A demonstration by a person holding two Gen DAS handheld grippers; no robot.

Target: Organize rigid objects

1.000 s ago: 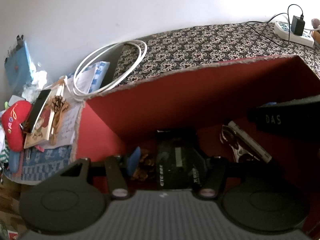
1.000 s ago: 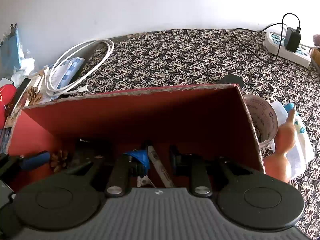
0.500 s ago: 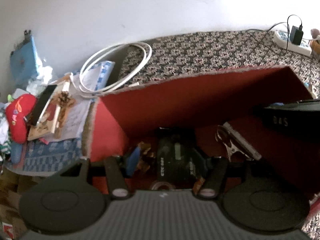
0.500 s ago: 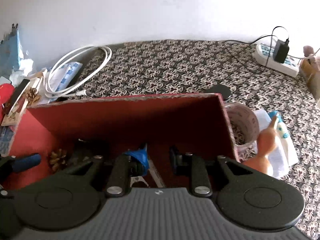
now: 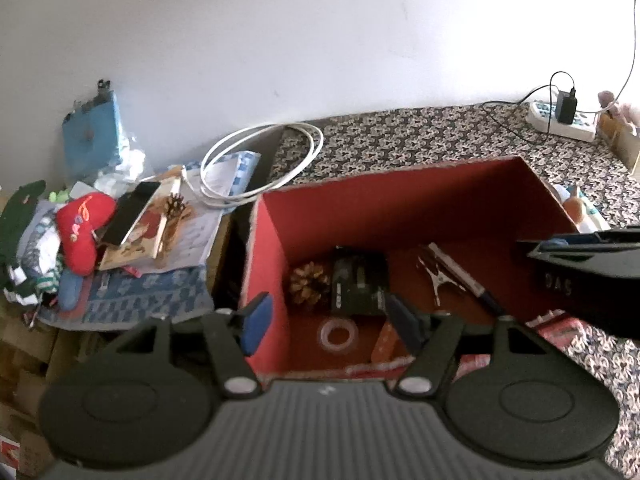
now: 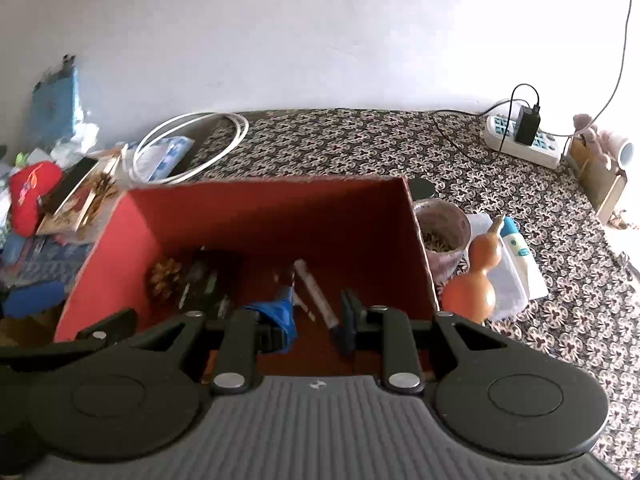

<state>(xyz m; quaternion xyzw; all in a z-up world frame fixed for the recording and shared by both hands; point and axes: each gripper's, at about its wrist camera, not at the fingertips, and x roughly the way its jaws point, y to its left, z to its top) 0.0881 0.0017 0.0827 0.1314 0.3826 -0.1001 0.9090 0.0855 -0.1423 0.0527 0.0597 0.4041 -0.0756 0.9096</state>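
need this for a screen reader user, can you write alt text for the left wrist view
The open left gripper hovers empty over a red box holding a pine cone, a black device, a tape roll, a metal clip and a pen. The box sits on a patterned cloth, with a white cable coiled behind it.
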